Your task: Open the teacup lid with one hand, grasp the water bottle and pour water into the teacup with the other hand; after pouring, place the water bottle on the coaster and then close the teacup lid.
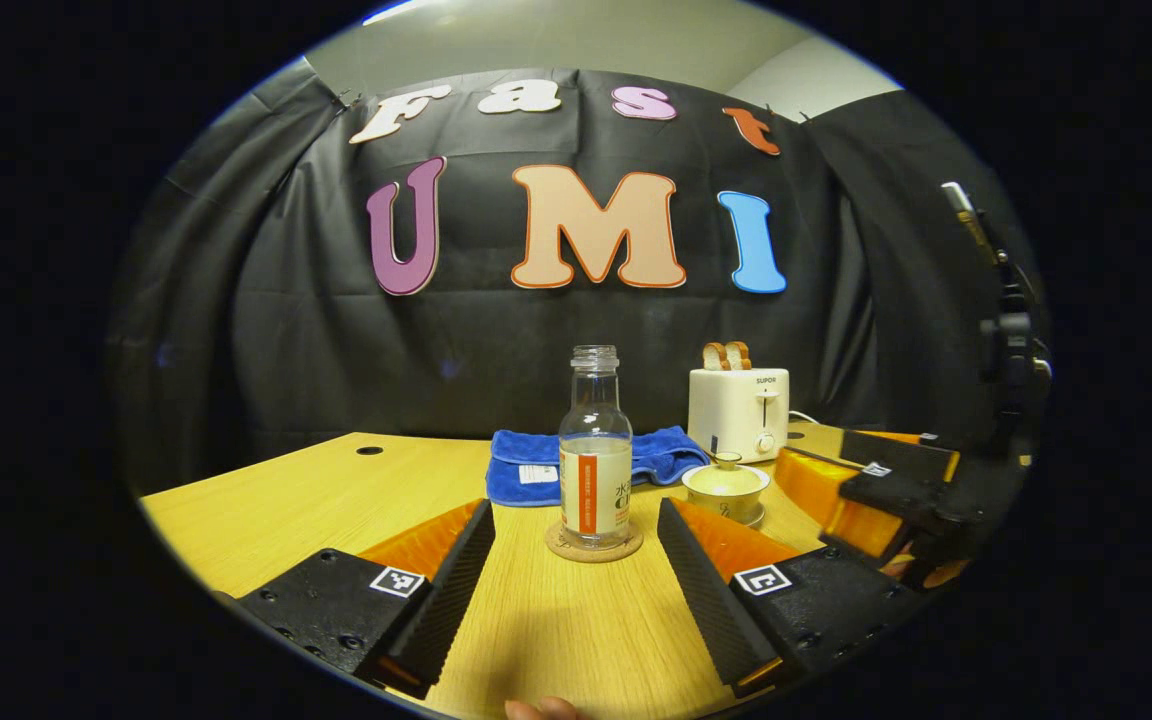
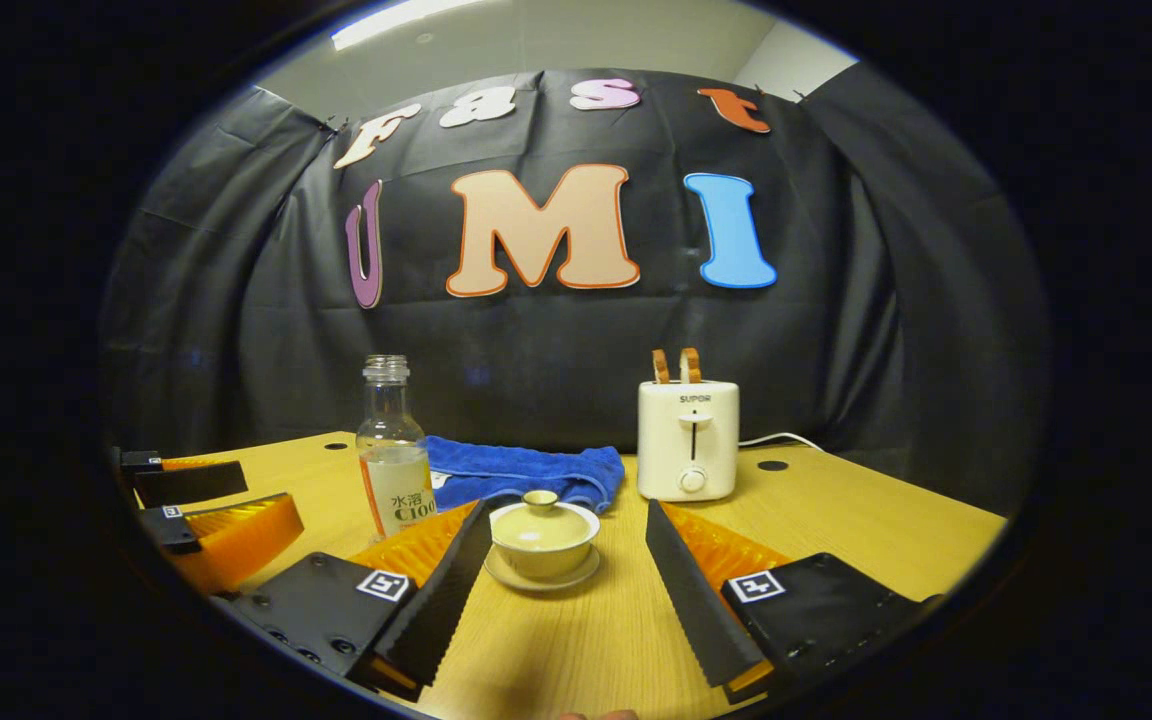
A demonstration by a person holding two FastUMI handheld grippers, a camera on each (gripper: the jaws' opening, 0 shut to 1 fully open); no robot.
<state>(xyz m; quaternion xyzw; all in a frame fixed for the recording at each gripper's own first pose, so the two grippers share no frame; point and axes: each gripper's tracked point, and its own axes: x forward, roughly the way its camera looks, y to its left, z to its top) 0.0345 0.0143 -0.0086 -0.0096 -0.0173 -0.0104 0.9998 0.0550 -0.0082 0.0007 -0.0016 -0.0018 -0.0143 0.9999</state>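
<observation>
Left gripper view: the left gripper (image 1: 576, 580), ridged fingers spread wide and holding nothing, faces a clear, uncapped glass water bottle (image 1: 595, 450) standing upright on a round cork coaster (image 1: 593, 546) on the pale wood-grain table (image 1: 316, 490), a lidded cream ceramic teacup (image 1: 726, 486) just right of it, before a rumpled blue towel (image 1: 536, 462) and a white toaster (image 1: 739, 410). Right gripper view: the right gripper (image 2: 568, 600), equally wide and empty, frames the teacup (image 2: 544, 538) on its saucer, lid seated, bottle (image 2: 393, 455) at left.
</observation>
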